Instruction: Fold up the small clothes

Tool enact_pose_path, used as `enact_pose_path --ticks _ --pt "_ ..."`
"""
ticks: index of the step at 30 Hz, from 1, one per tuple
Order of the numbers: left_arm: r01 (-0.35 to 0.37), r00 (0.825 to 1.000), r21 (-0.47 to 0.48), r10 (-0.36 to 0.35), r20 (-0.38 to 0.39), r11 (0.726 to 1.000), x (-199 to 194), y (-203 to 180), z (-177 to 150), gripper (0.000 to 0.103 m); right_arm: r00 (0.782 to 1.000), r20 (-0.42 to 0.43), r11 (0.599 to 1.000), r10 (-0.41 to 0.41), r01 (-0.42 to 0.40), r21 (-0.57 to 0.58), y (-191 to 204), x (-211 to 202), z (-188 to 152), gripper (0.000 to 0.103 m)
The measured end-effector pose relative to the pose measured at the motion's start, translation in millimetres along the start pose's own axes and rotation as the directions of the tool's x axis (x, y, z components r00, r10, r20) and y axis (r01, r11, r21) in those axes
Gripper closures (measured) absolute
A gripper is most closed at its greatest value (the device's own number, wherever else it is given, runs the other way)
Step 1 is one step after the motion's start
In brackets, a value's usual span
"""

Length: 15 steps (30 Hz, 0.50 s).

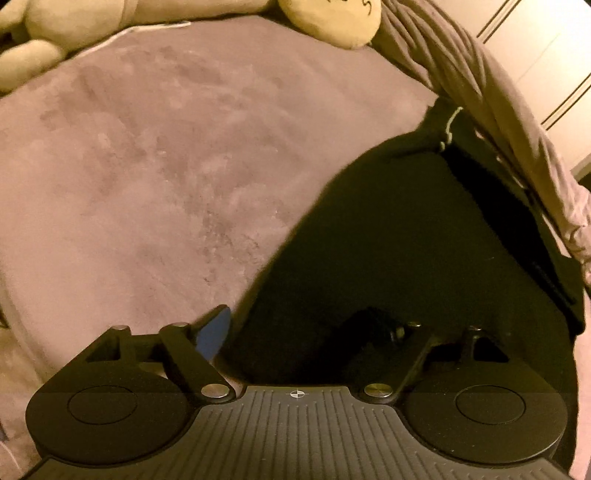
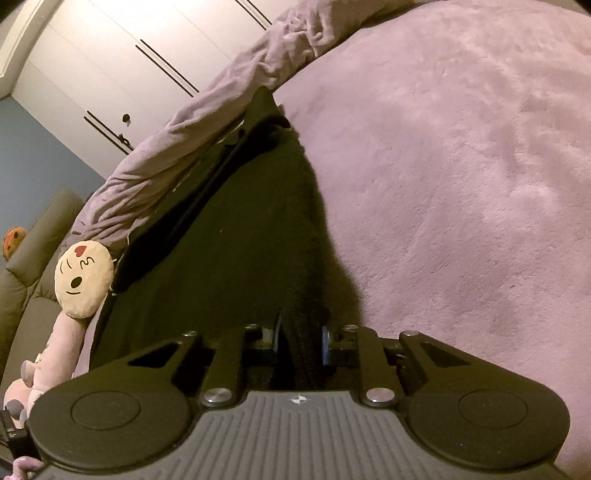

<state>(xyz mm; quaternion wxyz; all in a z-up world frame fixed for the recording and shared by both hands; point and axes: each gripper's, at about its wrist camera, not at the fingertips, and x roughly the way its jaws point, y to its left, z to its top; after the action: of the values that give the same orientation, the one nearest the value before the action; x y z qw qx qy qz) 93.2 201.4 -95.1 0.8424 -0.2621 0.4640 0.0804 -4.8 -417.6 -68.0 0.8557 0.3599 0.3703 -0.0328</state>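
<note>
On a bed spread with a mauve plush blanket, we work a black garment that lies flat near the blanket's rumpled edge, a fold of it running toward our right tool. Our right gripper is clenched on a gathered ridge of the dark cloth, both blue-faced pads pressed against it. Our left gripper stands spread wide at the garment's other border: 1 blue pad over bare blanket, the other finger above the black fabric, nothing pinched between them. A round emoji cushion and a pale soft toy lie beyond the blanket, with white wardrobe doors behind.
</note>
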Motion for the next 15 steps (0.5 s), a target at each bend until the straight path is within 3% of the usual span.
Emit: enact_pose_path --ticks 3,5,7,10,13,14,15 --pt "0.029 1.000 0.014 -0.029 -0.002 0.999 0 2 4 0.018 1.000 -0.007 1.000 -0.004 0.004 -0.001 2 3 -1 0.081" --pt "0.108 0.994 0.013 -0.108 -0.021 0.994 -1 3 5 0.019 1.000 -0.012 1.000 0.000 0.000 -0.007 3 3 0 0.081" --pt "0.126 0.991 0.013 -0.125 -0.048 0.992 2 4 6 0.019 1.000 -0.018 1.000 -0.004 0.003 -0.011 4 3 2 0.081" --pt "0.145 0.987 0.012 -0.144 -0.067 0.989 1 7 7 0.028 1.000 -0.019 1.000 -0.007 0.007 -0.012 6 3 4 0.081" --pt "0.230 0.967 -0.032 -0.232 -0.105 0.973 0 14 9 0.064 1.000 -0.013 0.999 -0.016 0.016 -0.036 9 1 5 0.086" --pt "0.230 0.966 -0.036 -0.232 -0.111 0.973 0 14 10 0.076 1.000 -0.010 0.999 -0.018 0.017 -0.038 10 0 6 0.088" --pt "0.216 0.969 -0.027 -0.217 -0.114 0.976 1 14 10 0.079 1.000 -0.008 0.999 -0.014 0.014 -0.038 10 0 6 0.090"
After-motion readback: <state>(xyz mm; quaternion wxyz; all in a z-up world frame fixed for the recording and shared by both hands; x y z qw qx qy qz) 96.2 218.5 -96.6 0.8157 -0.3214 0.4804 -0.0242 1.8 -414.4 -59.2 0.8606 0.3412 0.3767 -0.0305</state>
